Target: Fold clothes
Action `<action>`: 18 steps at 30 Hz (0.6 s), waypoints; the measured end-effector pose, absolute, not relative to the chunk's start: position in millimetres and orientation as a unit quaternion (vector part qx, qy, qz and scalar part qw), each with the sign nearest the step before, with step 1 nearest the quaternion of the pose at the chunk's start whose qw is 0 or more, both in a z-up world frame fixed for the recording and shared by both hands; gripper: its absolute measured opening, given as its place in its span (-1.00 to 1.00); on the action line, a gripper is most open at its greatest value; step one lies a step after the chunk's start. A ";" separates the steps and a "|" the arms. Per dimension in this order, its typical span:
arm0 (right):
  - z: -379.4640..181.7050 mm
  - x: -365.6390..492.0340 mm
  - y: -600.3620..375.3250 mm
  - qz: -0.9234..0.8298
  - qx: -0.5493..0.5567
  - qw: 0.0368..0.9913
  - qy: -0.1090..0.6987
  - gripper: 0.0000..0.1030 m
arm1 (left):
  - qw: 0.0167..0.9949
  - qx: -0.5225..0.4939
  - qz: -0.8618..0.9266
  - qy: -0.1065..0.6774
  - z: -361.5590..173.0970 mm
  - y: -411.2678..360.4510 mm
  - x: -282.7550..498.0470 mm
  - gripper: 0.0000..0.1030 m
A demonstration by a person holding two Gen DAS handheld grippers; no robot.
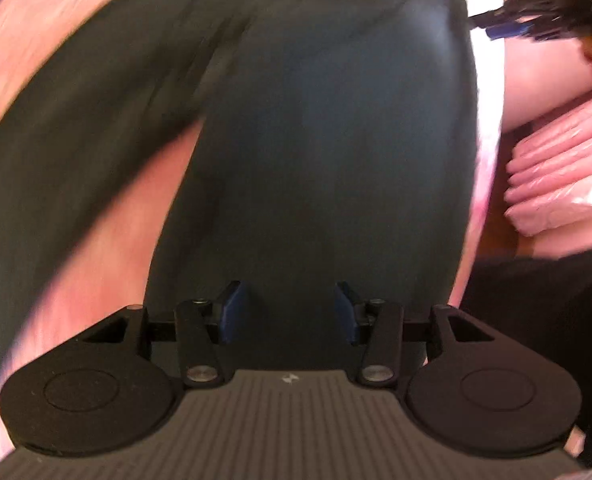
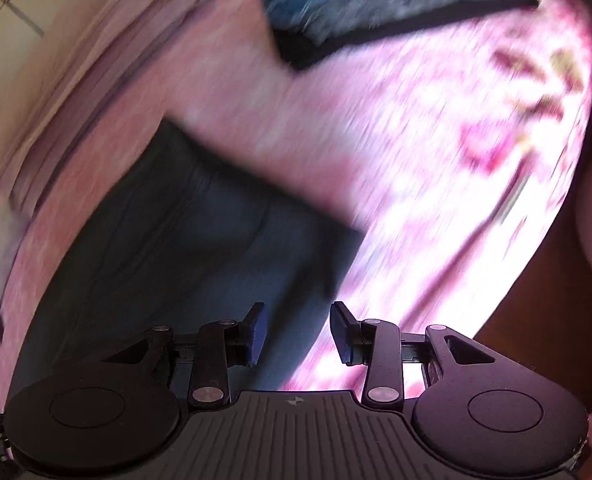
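A dark teal-grey garment (image 1: 328, 140) lies spread on a pink floral bed sheet (image 1: 108, 248); it looks like trousers, one leg running away to the left. My left gripper (image 1: 290, 306) is open and empty, low over the garment's near end. The right gripper (image 1: 536, 20) shows at the top right of the left wrist view, beside the garment's far corner. In the right wrist view my right gripper (image 2: 298, 330) is open and empty over the edge of the same dark garment (image 2: 184, 240), where it meets the sheet (image 2: 436, 160). Both views are motion-blurred.
A stack of folded blue and dark clothes (image 2: 376, 4) lies further along the bed. Pink folded bedding in clear plastic (image 1: 564, 176) sits to the right. The bed's edge and a tiled floor (image 2: 12, 4) show at the upper left of the right wrist view.
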State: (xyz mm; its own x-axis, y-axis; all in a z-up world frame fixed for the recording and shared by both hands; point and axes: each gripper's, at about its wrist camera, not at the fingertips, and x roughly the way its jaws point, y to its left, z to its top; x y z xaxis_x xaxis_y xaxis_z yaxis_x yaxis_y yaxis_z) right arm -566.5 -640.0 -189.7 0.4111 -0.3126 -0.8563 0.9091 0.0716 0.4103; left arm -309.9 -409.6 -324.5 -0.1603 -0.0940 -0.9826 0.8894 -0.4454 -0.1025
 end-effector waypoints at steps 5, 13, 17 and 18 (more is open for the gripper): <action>-195.6 -531.5 -593.1 -0.441 0.507 0.665 0.324 -0.25 | 0.399 0.531 -0.634 0.395 -335.0 -328.0 -251.4 -0.08; -158.4 -453.2 -498.2 -0.420 0.463 0.697 0.351 -0.25 | 0.467 0.516 -0.581 0.422 -333.2 -175.8 -149.6 -0.07; -131.3 -415.0 -456.1 -0.400 0.450 0.710 0.366 -0.25 | 0.488 0.532 -0.533 0.442 -326.9 -125.5 -113.7 -0.07; -123.5 -404.4 -448.5 -0.391 0.445 0.714 0.372 -0.25 | 0.493 0.537 -0.521 0.445 -324.0 -116.5 -107.2 -0.07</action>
